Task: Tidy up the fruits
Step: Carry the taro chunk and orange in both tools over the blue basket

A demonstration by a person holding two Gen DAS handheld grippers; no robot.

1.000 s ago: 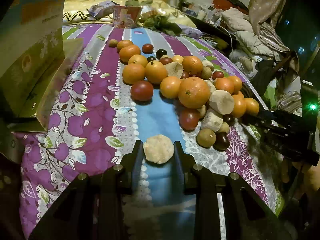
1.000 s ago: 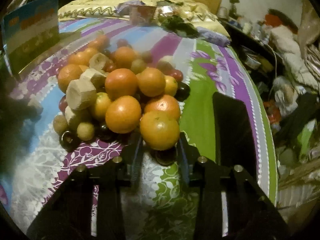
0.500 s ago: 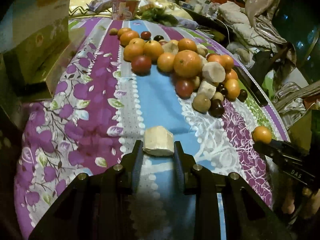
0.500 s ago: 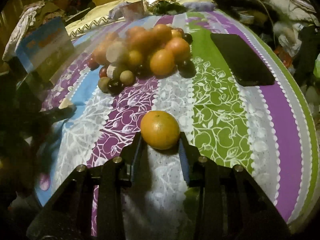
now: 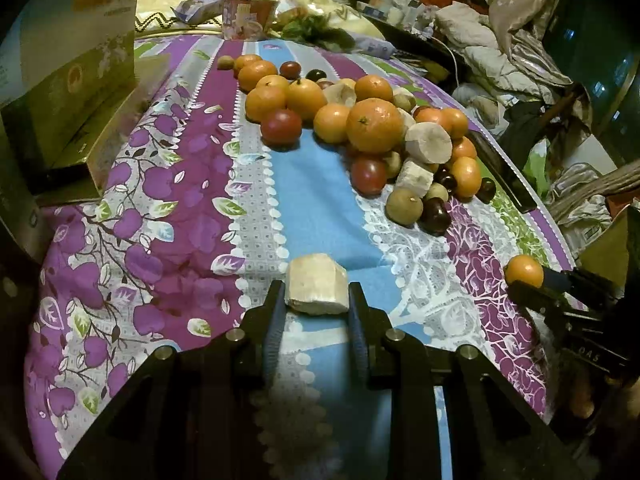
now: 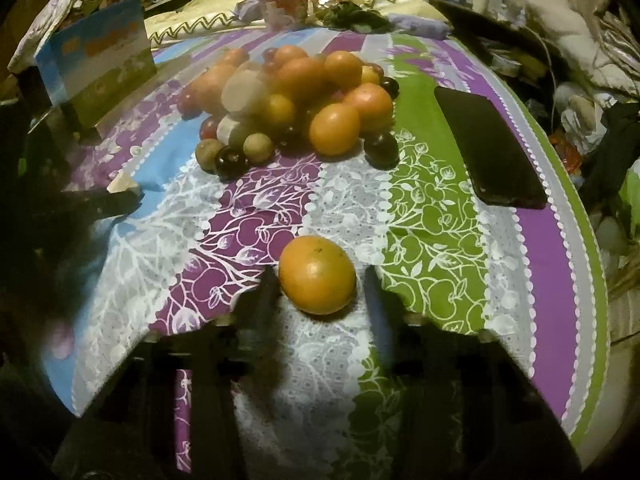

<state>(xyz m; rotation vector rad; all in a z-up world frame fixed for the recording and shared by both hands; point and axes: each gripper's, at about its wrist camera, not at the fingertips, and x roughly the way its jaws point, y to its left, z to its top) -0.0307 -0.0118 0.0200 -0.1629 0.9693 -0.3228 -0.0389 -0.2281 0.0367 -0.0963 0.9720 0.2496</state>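
Note:
A heap of fruit [image 5: 360,128] lies mid-table: oranges, red tomatoes, pale cut chunks, small brown and dark round fruits. It also shows in the right wrist view [image 6: 296,104]. My left gripper [image 5: 316,300] is shut on a pale cut chunk [image 5: 316,290] near the table's front edge. My right gripper [image 6: 318,284] has its jaws spread a little wider than an orange [image 6: 317,275] that rests on the cloth between them. That orange [image 5: 524,271] and the right gripper show at the right in the left wrist view.
A striped floral cloth [image 5: 168,216] covers the table. An open cardboard box [image 5: 72,92] stands at the left. A black phone [image 6: 488,144] lies at the right edge. A cup [image 5: 248,18] and packets sit at the far end. Clutter lies beyond the right side.
Both grippers pulled back from the heap toward the front edge, each carrying its fruit. The right jaws have now widened and the orange sits on the cloth.

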